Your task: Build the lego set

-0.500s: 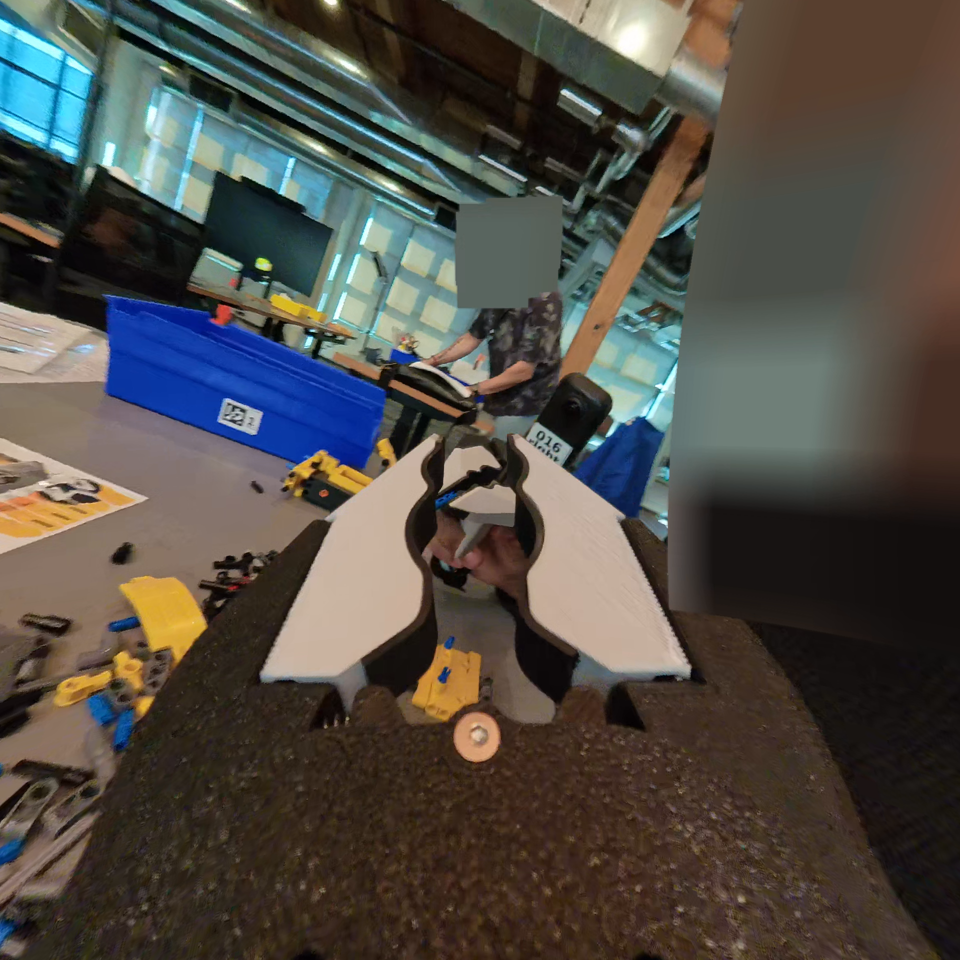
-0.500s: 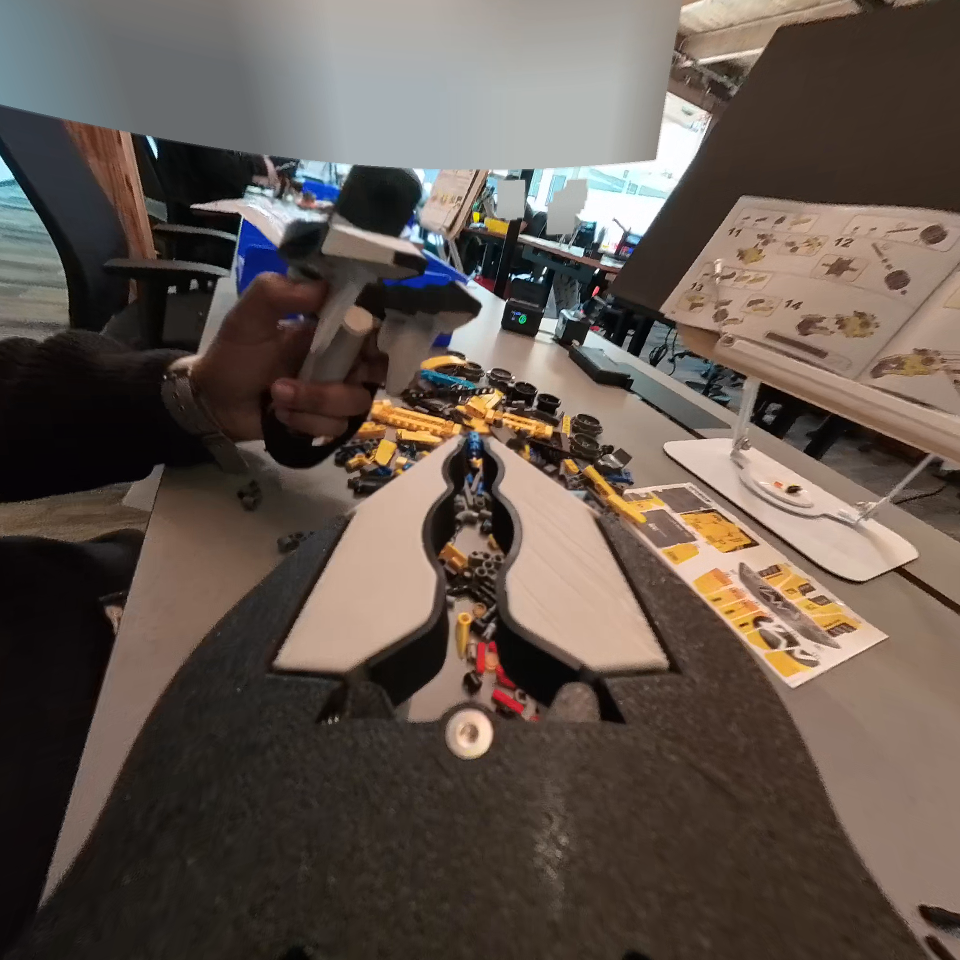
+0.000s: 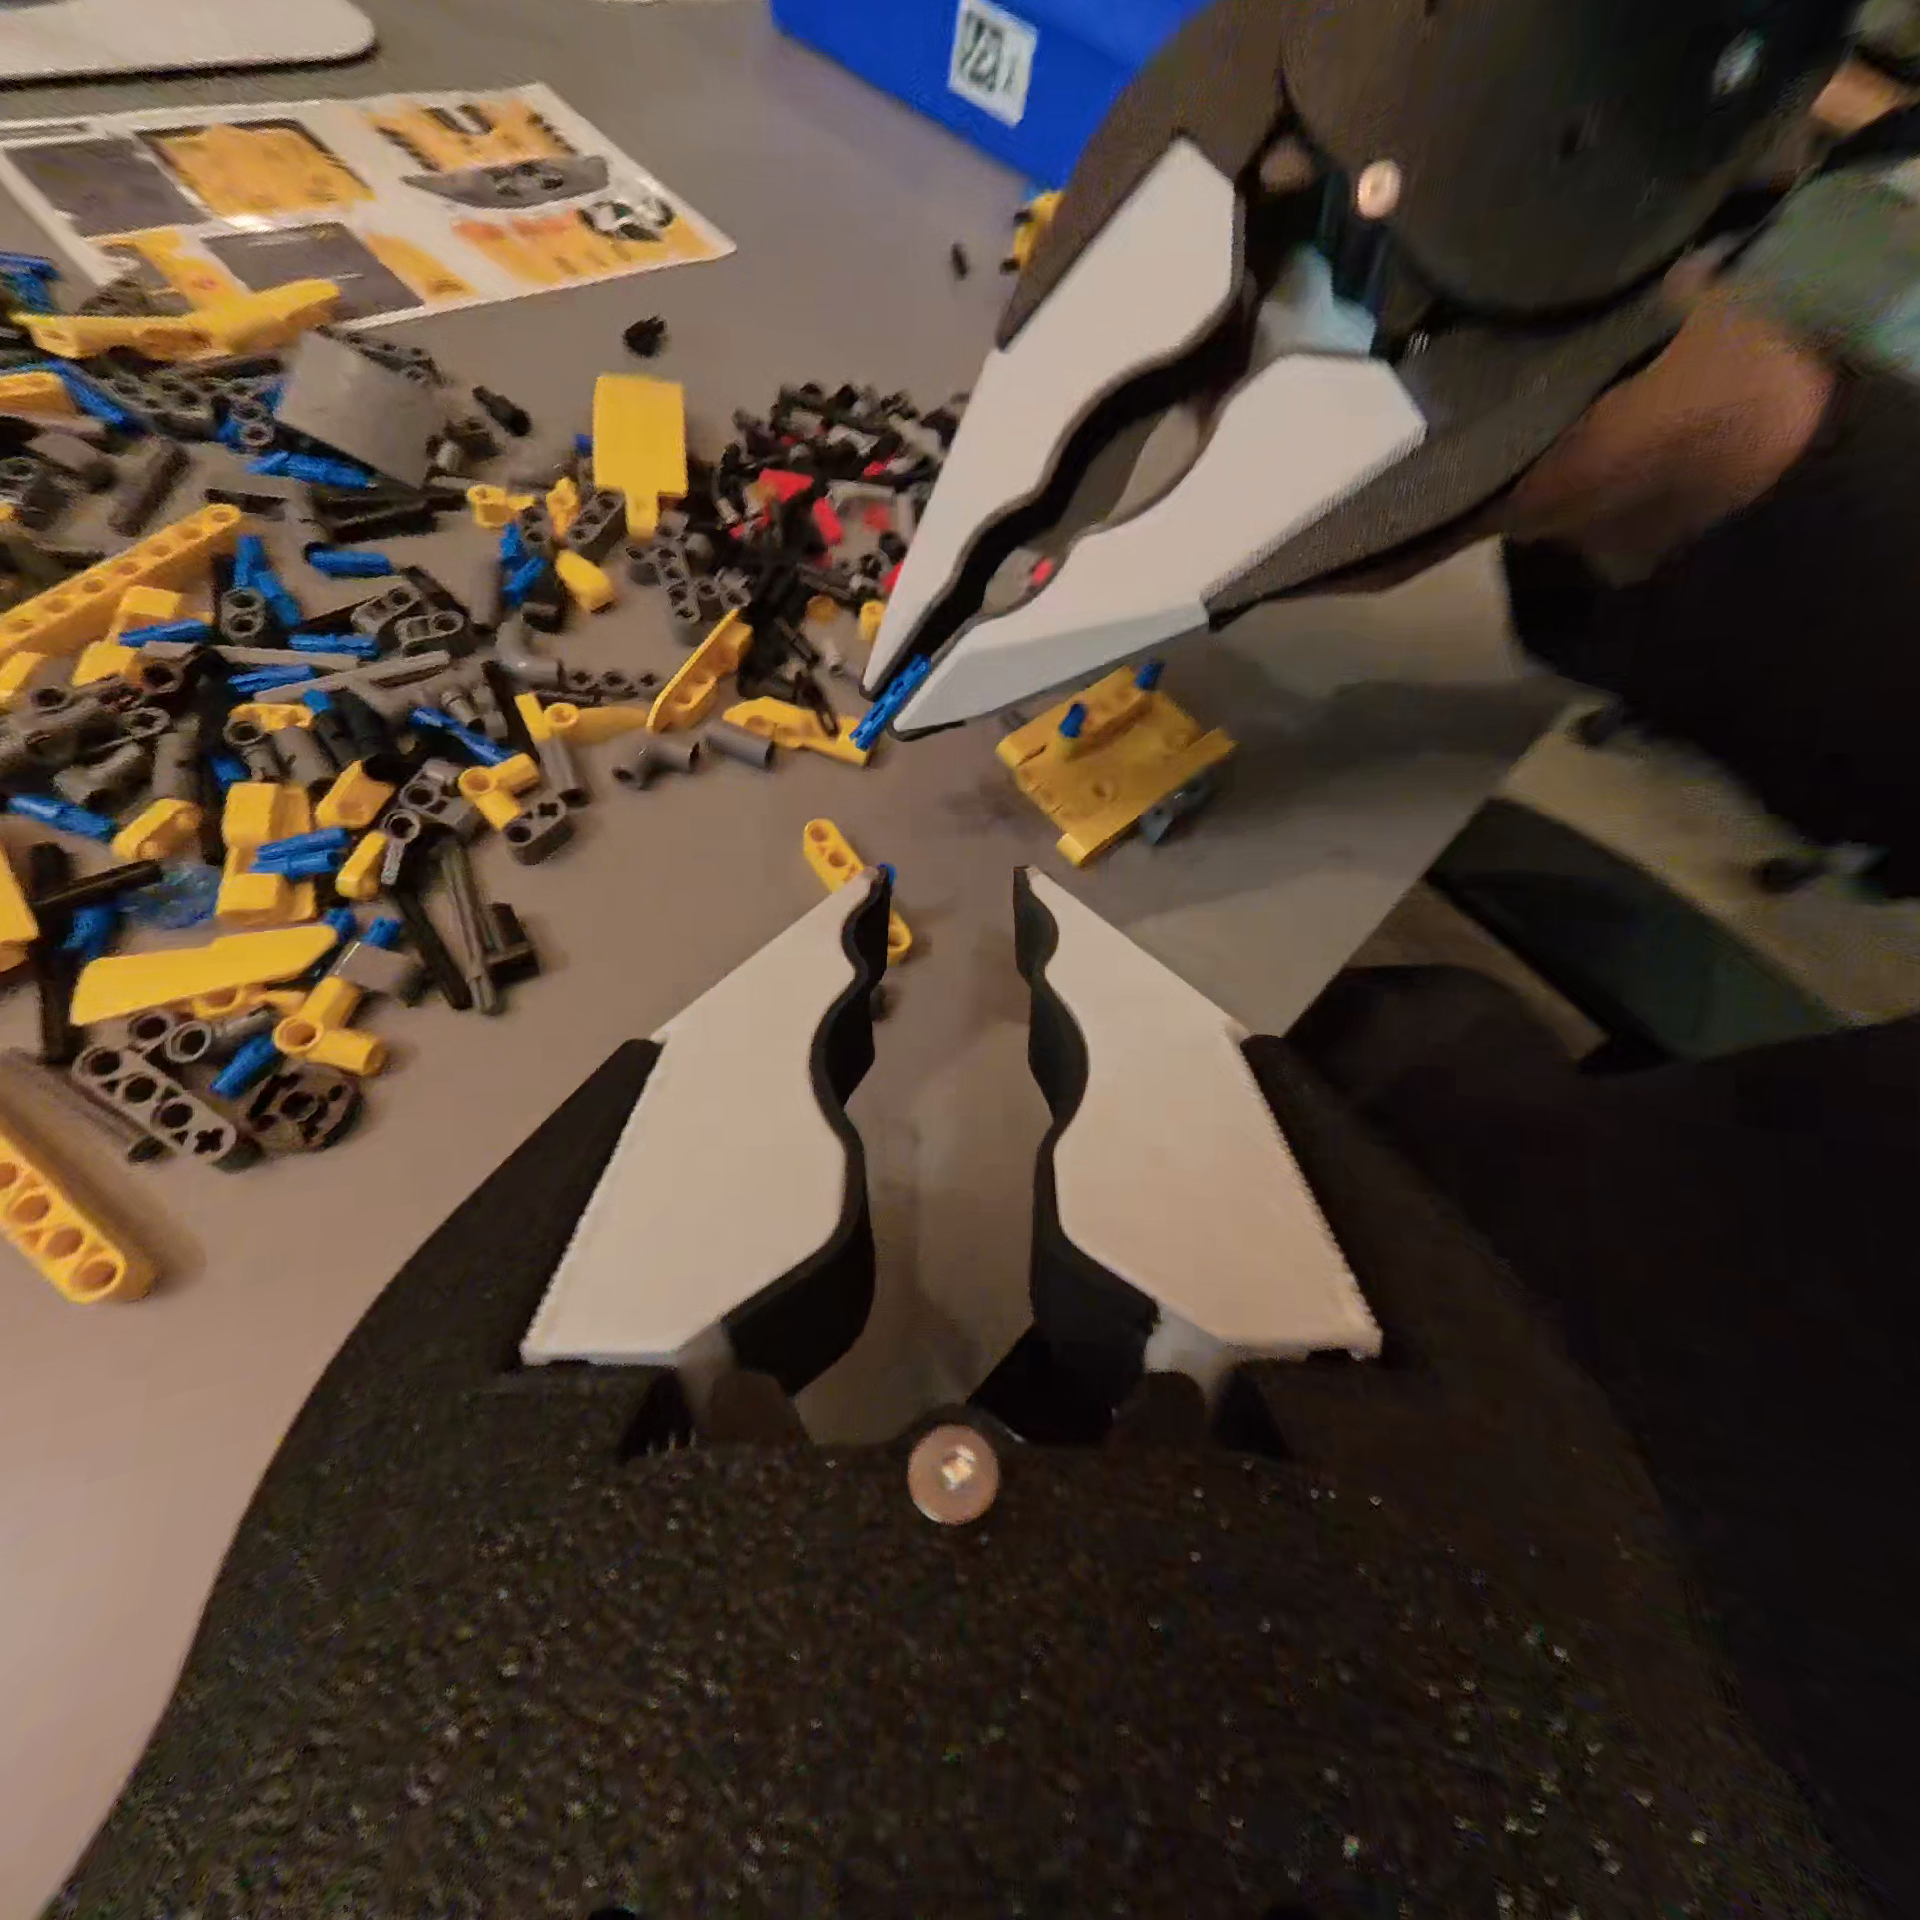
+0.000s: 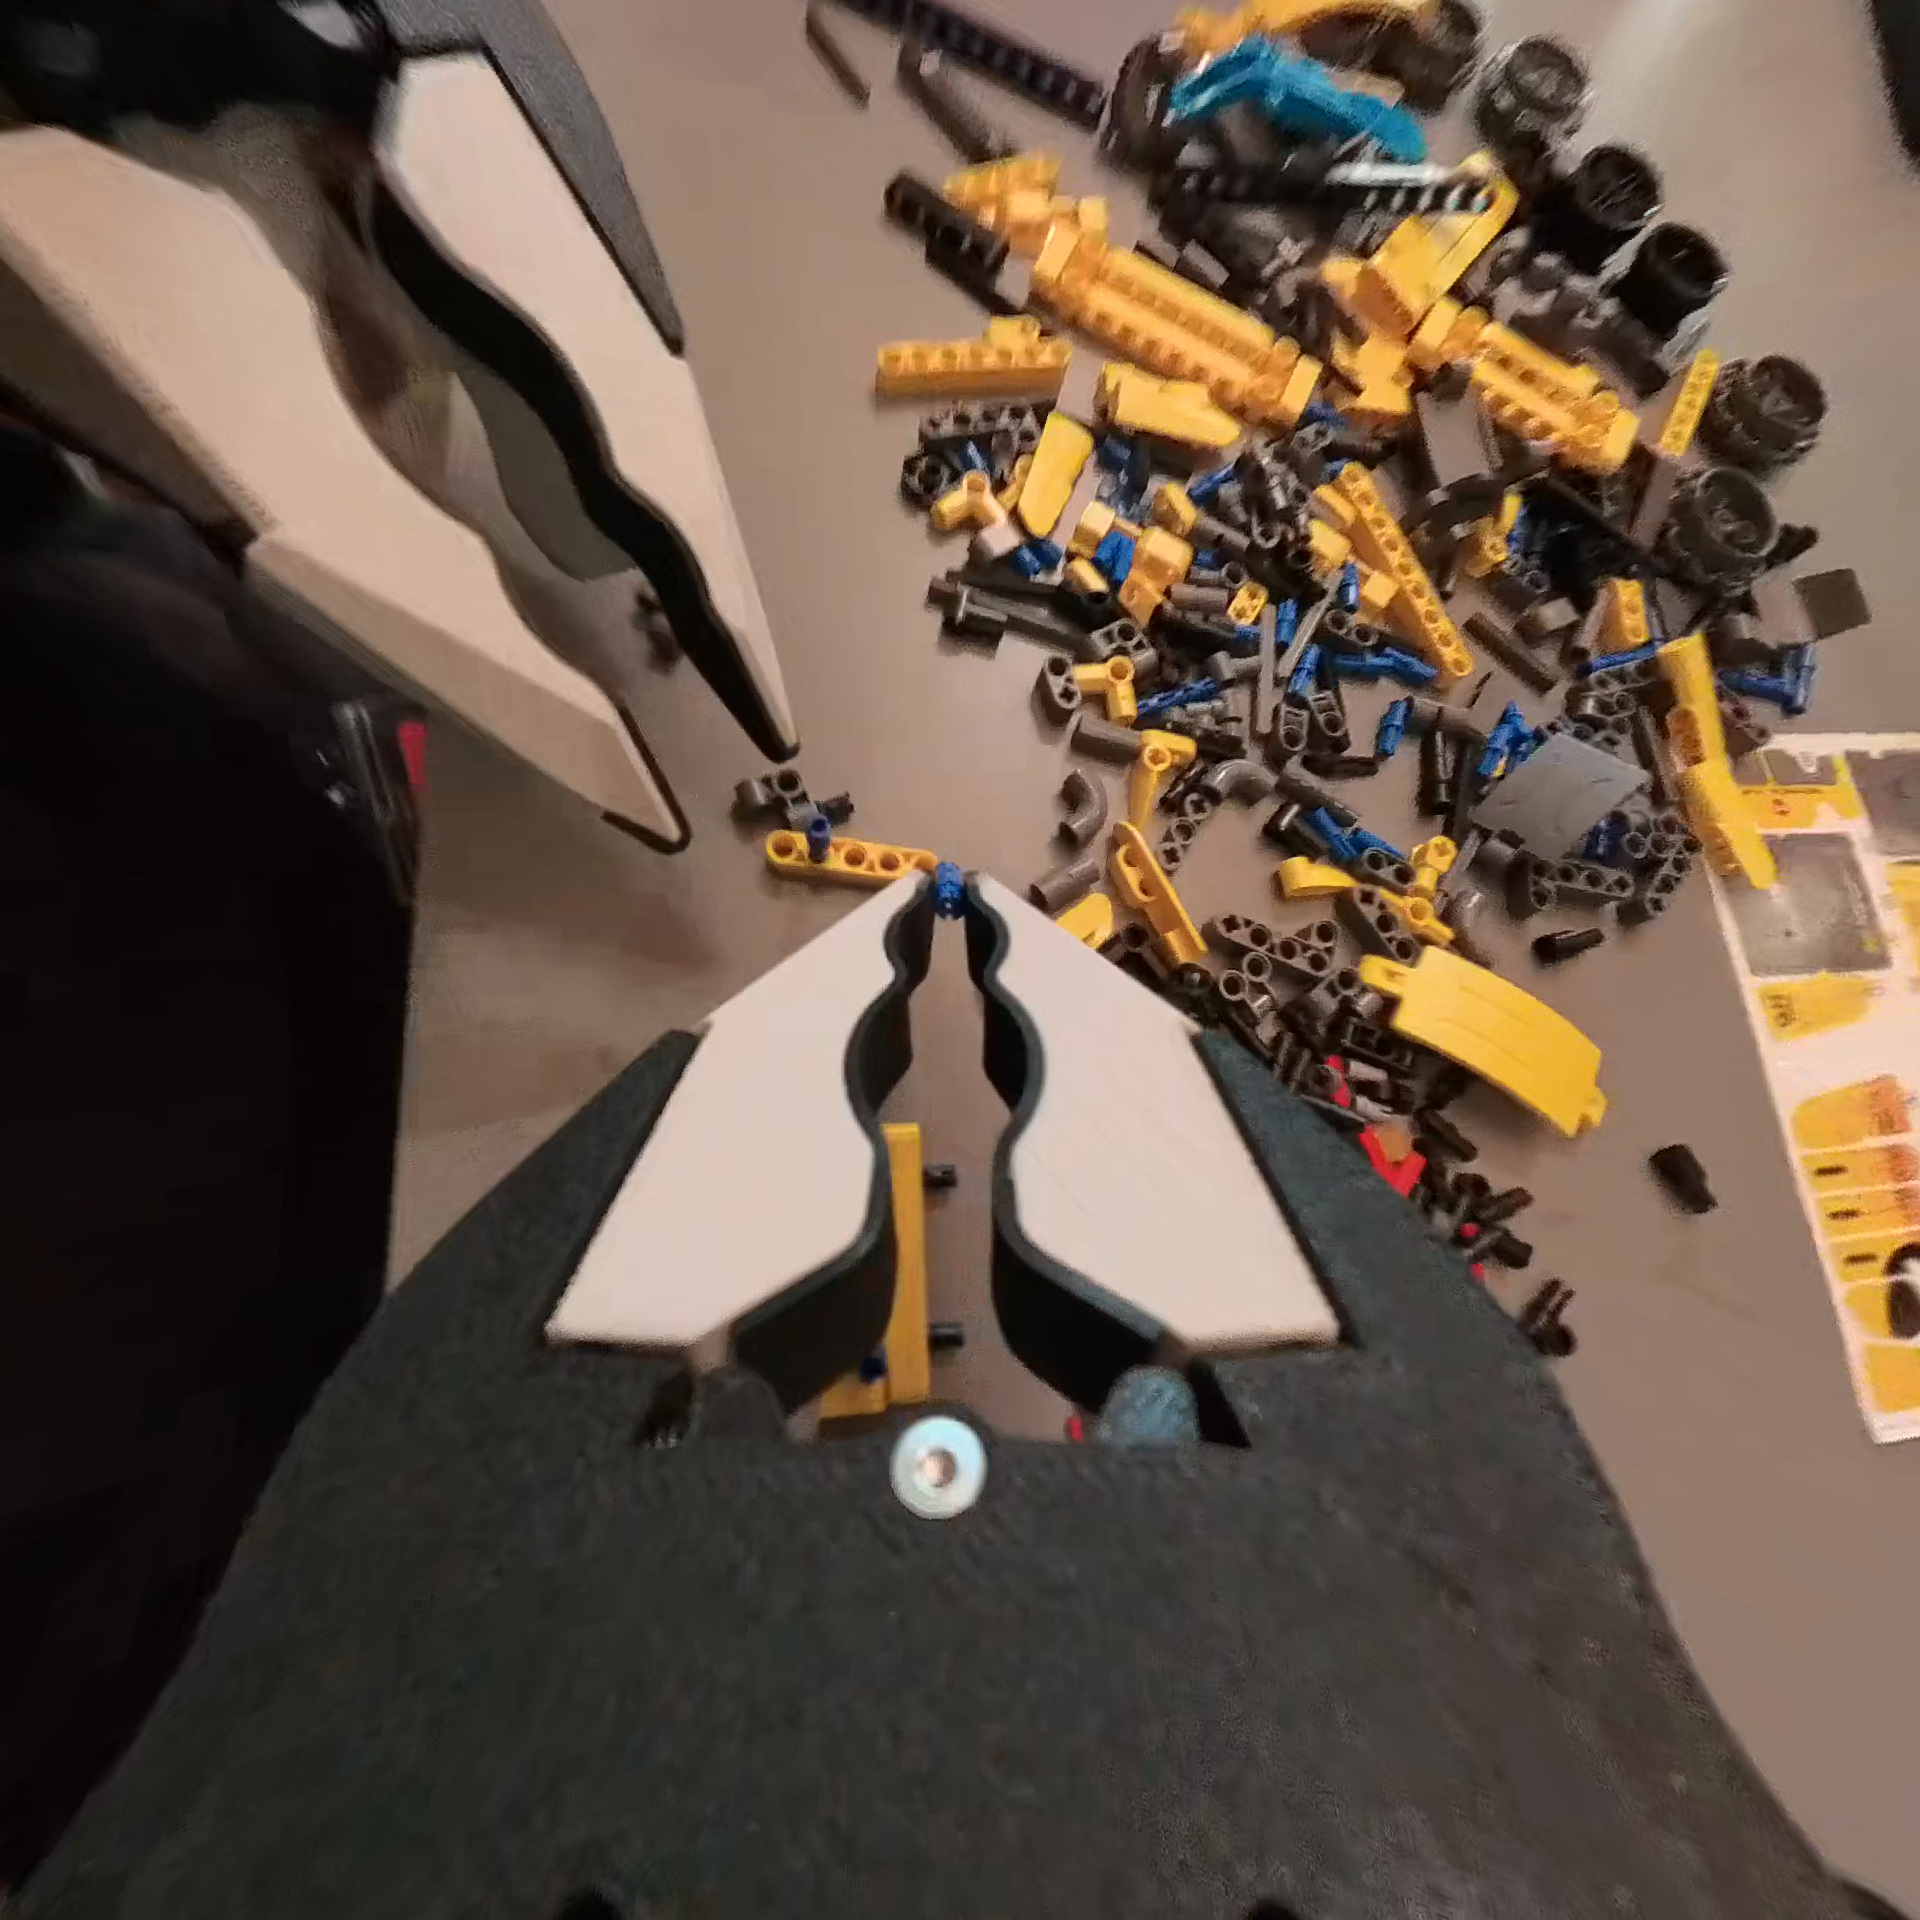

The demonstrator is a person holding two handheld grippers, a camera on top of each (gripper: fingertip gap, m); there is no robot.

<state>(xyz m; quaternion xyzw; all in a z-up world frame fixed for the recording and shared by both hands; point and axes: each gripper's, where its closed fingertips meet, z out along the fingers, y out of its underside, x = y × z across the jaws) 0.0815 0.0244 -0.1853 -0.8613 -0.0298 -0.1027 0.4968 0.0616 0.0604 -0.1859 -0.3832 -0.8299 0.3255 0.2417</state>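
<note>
A grey table [image 3: 260, 1403] is seen, and a big pile of small building pieces [image 3: 343, 727] is spread on it, in yellow, blue, black and grey. A long yellow beam with holes [image 3: 62, 1236] is laid at the near edge of the pile. Black wheels [image 4: 1673, 270] are gathered at the far side. A sticker sheet [image 3: 343, 197] is laid flat beside the pile. A blue box [image 3: 904, 62] with a white label is placed behind it.

Blue pin [image 4: 947, 900] pinched upright in right tongs [image 4: 947, 883] tips, above grey table [image 4: 582, 935]
</note>
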